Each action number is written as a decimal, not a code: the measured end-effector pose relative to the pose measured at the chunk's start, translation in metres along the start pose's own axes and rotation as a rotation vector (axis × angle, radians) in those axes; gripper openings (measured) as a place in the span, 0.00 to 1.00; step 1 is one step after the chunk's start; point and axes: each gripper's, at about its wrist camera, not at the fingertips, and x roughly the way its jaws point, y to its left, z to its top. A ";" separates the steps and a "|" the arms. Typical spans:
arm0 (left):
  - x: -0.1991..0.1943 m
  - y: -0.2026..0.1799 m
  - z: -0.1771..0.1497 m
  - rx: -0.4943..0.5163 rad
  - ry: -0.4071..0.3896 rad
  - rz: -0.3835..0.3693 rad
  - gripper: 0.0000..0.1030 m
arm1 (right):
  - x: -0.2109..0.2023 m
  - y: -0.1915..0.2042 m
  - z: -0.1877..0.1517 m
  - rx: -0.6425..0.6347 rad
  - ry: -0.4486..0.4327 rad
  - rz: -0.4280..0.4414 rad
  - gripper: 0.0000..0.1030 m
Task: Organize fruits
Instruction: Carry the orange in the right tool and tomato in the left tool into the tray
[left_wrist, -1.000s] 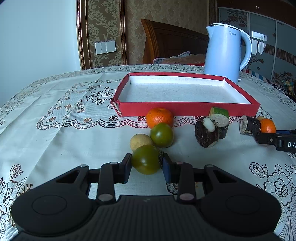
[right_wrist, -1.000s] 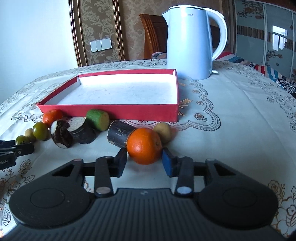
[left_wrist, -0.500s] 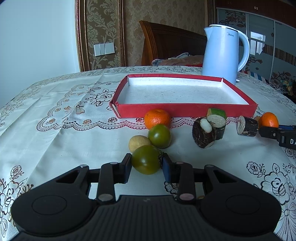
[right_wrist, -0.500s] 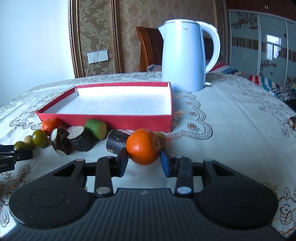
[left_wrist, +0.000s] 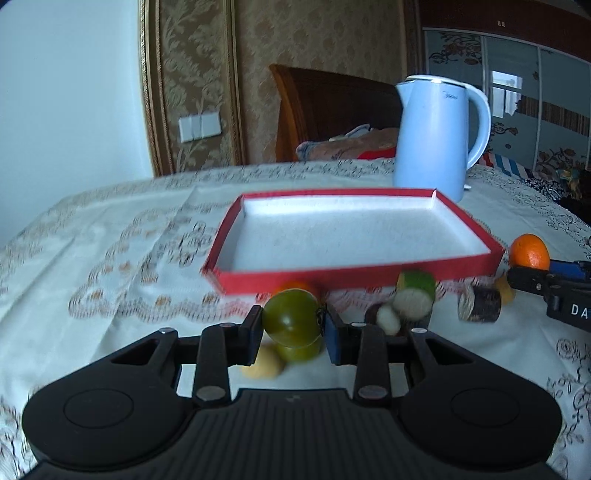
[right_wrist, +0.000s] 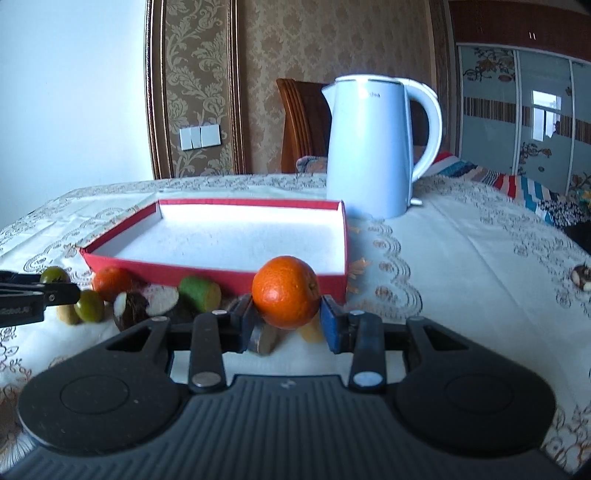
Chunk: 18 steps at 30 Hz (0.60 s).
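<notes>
Red-walled tray (left_wrist: 369, 275) dead ahead and just beyond both loads: green tomato (left_wrist: 291, 320) clamped in left gripper (left_wrist: 292, 328), orange (right_wrist: 286, 291) clamped in right gripper (right_wrist: 287, 323), both clear of tablecloth (right_wrist: 461, 258), tray's near wall to clear first.

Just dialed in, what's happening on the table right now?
The left gripper is shut on a green tomato and the right gripper on an orange, both held in front of the red tray, which has nothing in it. The other fruits lie on the tablecloth.
</notes>
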 end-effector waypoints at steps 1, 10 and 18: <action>0.002 -0.003 0.004 0.006 -0.004 0.001 0.33 | 0.001 0.001 0.003 -0.005 -0.008 -0.003 0.35; 0.045 -0.010 0.035 -0.002 0.027 0.013 0.33 | 0.027 0.010 0.033 -0.025 -0.013 -0.008 0.35; 0.088 -0.008 0.055 -0.031 0.075 0.043 0.32 | 0.076 0.013 0.045 -0.019 0.057 -0.027 0.35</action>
